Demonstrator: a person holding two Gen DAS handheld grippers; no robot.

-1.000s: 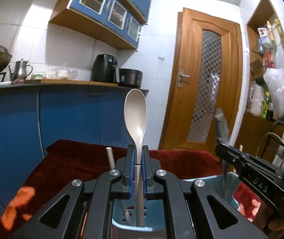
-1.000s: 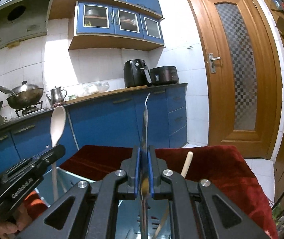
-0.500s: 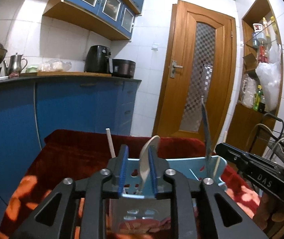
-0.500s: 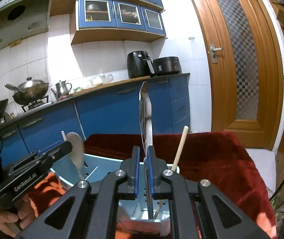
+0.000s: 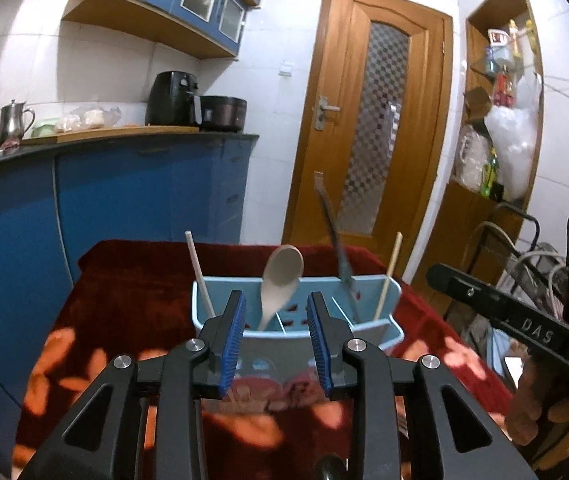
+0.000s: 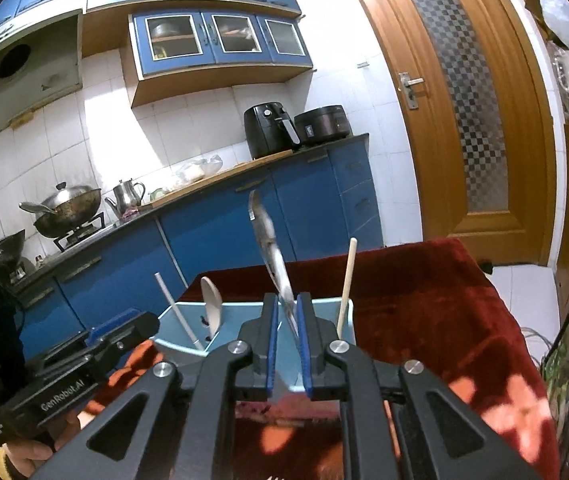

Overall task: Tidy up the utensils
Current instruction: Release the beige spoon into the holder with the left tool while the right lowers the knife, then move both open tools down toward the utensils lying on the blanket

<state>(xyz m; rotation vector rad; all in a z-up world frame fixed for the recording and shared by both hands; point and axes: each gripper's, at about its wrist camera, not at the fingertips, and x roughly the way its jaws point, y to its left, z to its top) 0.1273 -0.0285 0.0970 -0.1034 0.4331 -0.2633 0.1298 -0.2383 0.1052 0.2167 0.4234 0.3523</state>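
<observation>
Left wrist view: the left gripper (image 5: 276,338) stands spread wide and grasps nothing, its blue pads (image 5: 233,336) apart just in front of the light blue utensil holder (image 5: 390,322). The beige spoon (image 5: 280,280) stands free in a middle compartment, bowl up and leaning right. A white chopstick (image 5: 200,276) leans in the left compartment, a wooden chopstick (image 5: 389,276) in the right one. In the right wrist view the right gripper (image 6: 285,338) has its pads narrowly parted around a metal utensil (image 6: 270,252) tilted left; whether they pinch it I cannot tell. The holder sits on a red floral cloth (image 6: 436,304) covering the counter.
</observation>
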